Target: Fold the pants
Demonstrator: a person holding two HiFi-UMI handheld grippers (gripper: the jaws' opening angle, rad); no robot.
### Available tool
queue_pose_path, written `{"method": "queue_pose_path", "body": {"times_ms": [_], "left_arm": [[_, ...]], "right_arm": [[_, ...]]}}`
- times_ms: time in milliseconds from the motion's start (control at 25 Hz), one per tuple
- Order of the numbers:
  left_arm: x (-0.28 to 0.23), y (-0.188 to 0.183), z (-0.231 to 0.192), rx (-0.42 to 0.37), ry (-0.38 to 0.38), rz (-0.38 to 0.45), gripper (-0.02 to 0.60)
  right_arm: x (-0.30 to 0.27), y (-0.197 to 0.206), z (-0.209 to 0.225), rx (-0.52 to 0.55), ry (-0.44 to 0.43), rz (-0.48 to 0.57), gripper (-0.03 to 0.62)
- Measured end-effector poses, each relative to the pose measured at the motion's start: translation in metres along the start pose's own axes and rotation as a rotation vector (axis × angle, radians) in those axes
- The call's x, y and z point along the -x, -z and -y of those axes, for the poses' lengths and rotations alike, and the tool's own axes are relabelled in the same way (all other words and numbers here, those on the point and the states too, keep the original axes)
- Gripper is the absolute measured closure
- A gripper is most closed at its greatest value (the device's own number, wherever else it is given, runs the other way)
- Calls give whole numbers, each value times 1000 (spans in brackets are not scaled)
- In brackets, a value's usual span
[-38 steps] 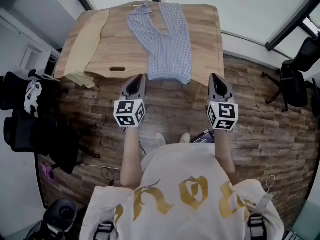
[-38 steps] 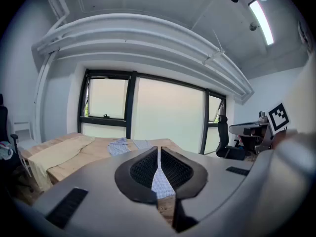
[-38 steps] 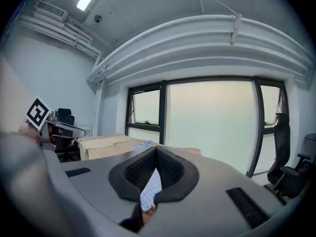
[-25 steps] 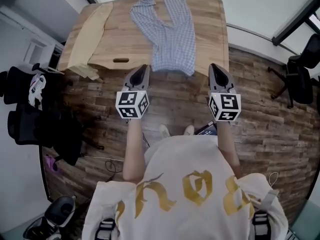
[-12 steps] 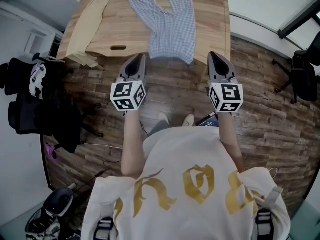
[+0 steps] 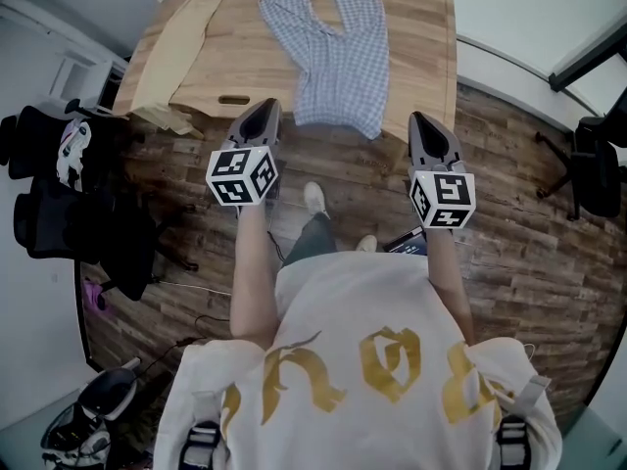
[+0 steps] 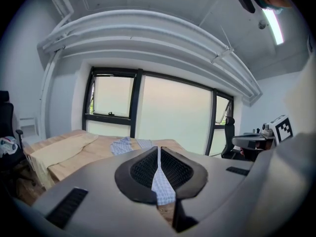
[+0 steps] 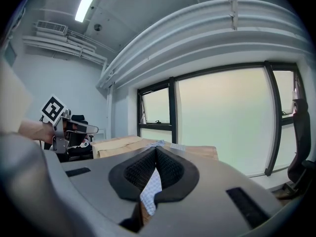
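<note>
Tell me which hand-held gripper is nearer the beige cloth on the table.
Left. The left hand-held gripper hovers off the table's near edge, just right of the beige cloth; the right hand-held gripper is past the checked pants, farther right.

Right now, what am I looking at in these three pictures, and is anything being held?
No robot: a person holds a claw tool in each hand. The top-down picture is from a camera on the person's head, showing the left claw and right claw short of the table. The other two are from cameras riding on each claw, looking along its jaws. On the table lie checked pants and a tan cloth. Both claws are shut and hold nothing; the check seen between the jaws is the pants farther off.
</note>
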State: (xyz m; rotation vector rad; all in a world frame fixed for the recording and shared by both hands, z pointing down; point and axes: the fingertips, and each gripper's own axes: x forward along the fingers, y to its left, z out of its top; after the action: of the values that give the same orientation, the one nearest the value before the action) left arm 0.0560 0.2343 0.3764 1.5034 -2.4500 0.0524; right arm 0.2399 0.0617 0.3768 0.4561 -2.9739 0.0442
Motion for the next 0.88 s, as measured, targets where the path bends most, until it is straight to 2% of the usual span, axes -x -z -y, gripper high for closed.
{"method": "queue_pose_path", "body": {"times_ms": [200,440,680,880], "left_arm": [[-40,-11,-37,4,4,8,532],[-129,-21,-96,-6,80,-6,532],[-220,-53,-169,-32,159,-29,532],[-295,-70,-223,1,230,-29,532]], "right_arm": [[-36,5,6,0,23,-18,571],[-126,19,17,-12,80,-77,572],[-232,10,5,-20,127,-121,572],[-299,18,-9,-39,121,-181,571]]}}
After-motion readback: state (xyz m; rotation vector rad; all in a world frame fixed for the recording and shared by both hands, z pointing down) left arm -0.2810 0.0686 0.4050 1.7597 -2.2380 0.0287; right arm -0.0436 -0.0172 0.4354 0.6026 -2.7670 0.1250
